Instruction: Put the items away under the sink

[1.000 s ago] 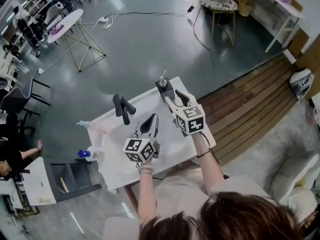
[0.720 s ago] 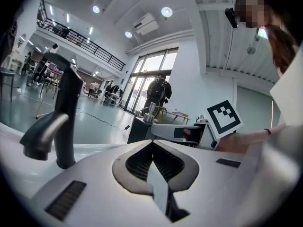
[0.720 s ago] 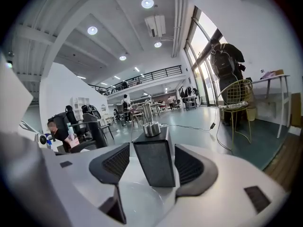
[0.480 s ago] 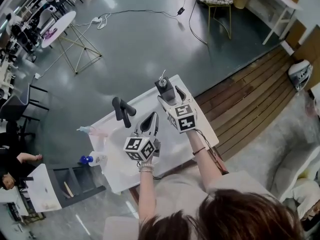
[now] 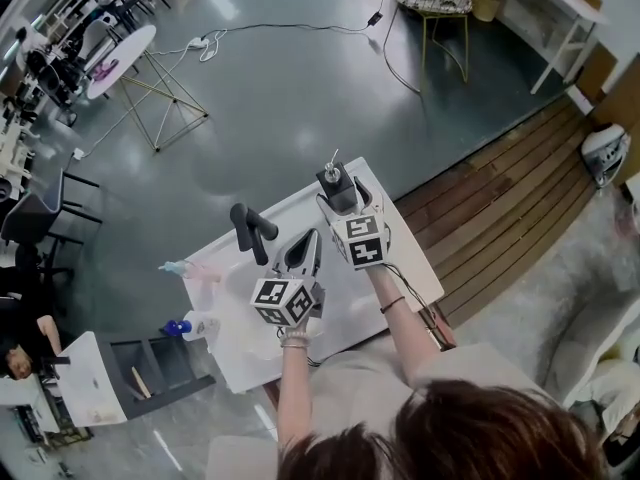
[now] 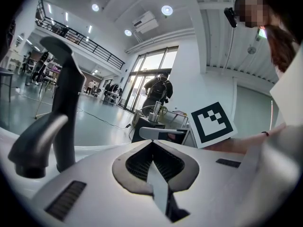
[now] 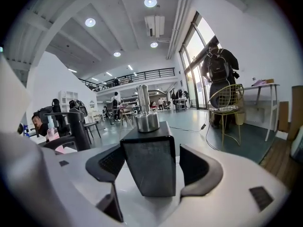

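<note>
Person: hair at the bottom edge of the head view, both forearms stretched forward over the white tabletop.
Left gripper: nearest the body, held low over the tabletop and pointing away; jaws pressed together, nothing between them.
Right gripper: just past the left one, at the tabletop's far end — jaws spread wide, having just been opening, not pressing on anything.
Black pump bottle: upright at the tabletop's far corner, standing between the right jaws, metal pump on top; a clear gap shows at one pad.
Tap: black, upright on the tabletop, left of both grippers.
Pink spray bottle: by the tabletop's left edge, well apart from the grippers.
Blue-capped bottle: also at the left edge, nearer the body than the pink one.
Floor: grey and glossy beyond the tabletop, wooden boards to the right.
Far off: a round white table on thin gold legs — and a gold wire chair, a cable trailing across the floor between them.
</note>
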{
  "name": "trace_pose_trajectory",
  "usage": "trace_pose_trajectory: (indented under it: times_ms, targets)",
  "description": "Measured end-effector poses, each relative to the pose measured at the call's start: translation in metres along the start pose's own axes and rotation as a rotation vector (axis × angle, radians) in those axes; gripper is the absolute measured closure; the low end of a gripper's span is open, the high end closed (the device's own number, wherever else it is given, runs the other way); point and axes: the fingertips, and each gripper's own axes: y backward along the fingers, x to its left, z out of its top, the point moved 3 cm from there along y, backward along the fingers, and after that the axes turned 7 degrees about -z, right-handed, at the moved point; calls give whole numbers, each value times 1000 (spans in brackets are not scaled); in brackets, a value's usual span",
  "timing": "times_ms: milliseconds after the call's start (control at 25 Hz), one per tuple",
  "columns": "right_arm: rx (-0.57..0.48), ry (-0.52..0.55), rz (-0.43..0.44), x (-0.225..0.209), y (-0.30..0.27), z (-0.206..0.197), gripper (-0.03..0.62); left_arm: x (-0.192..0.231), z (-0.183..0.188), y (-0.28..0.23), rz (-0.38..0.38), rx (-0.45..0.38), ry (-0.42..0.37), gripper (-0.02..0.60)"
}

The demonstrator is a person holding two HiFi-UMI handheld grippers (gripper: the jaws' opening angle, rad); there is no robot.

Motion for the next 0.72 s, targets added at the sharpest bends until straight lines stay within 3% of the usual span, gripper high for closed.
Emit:
trace_pose_trajectory:
  times_ms: [480,720]
  targets:
    - [-2,-18,-69,-1,-13,-7,249,8,-6,-1,4,25,5,581]
    - [-4,6,-56,-1,-13,-6,255,10,-5,3,18,29,8,581]
